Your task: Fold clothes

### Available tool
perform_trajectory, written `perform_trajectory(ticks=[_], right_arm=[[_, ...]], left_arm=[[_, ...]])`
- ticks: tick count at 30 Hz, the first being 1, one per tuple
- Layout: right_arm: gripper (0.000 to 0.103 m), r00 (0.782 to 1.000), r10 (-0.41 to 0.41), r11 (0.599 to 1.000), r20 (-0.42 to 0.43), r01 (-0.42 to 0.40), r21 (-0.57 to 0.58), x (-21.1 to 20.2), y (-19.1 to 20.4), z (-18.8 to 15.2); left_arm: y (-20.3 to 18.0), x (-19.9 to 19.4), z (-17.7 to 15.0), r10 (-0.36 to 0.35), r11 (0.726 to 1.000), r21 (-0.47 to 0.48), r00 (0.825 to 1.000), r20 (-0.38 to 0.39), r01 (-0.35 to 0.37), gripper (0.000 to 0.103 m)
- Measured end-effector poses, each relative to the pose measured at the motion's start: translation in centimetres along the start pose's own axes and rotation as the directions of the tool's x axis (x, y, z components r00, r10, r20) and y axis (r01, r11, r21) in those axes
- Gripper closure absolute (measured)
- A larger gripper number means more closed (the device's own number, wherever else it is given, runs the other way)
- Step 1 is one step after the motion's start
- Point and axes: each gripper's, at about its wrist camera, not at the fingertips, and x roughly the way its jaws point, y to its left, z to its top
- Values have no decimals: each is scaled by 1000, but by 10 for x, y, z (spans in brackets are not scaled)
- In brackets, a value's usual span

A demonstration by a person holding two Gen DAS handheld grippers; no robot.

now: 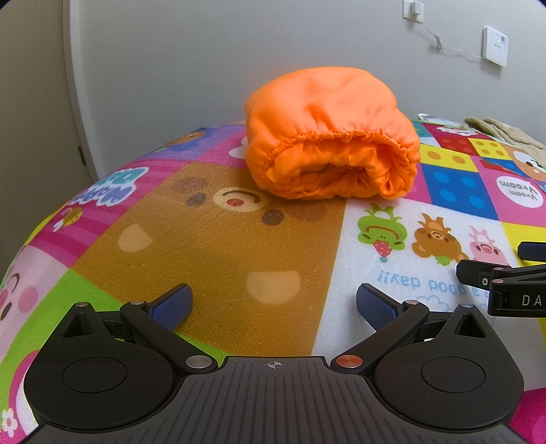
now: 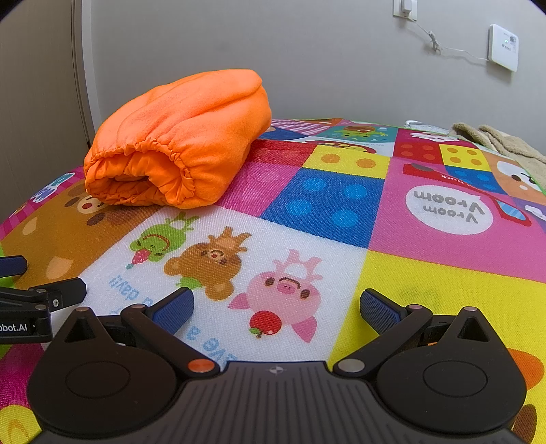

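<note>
Orange fleece, rolled into a thick bundle, is the one garment in play, and it sits on the colourful play mat toward the far side, close to the grey wall. Its gathered, elasticated opening faces the grippers, showing the smoother lining tucked inside. From the right wrist view the same bundle lies off to the left, its long side running back toward the wall. The left gripper hovers low over the mat's big brown bear panel, its blue-padded fingers spread wide apart with nothing between them, well short of the bundle. The right gripper is just as open, fingers splayed over the white panel with the little pink pig, also holding nothing. The two tools are side by side: the right one's black finger edges into the left camera's right margin, and the left one's shows at the right camera's left margin. Neither touches the cloth. Over at the far right corner of the mat a beige towel lies crumpled. On the wall above it a white box is mounted, with a thin cable running up to a plug in a socket.
</note>
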Motion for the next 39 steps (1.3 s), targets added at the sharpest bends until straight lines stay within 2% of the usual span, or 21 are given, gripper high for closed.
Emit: perform_trajectory(ticks=[39], right_arm=[[0, 1000, 1, 1000, 0, -1, 1, 4, -1, 3]], left_arm=[[1, 0, 0, -1, 1000, 0, 1000, 0, 1, 0]])
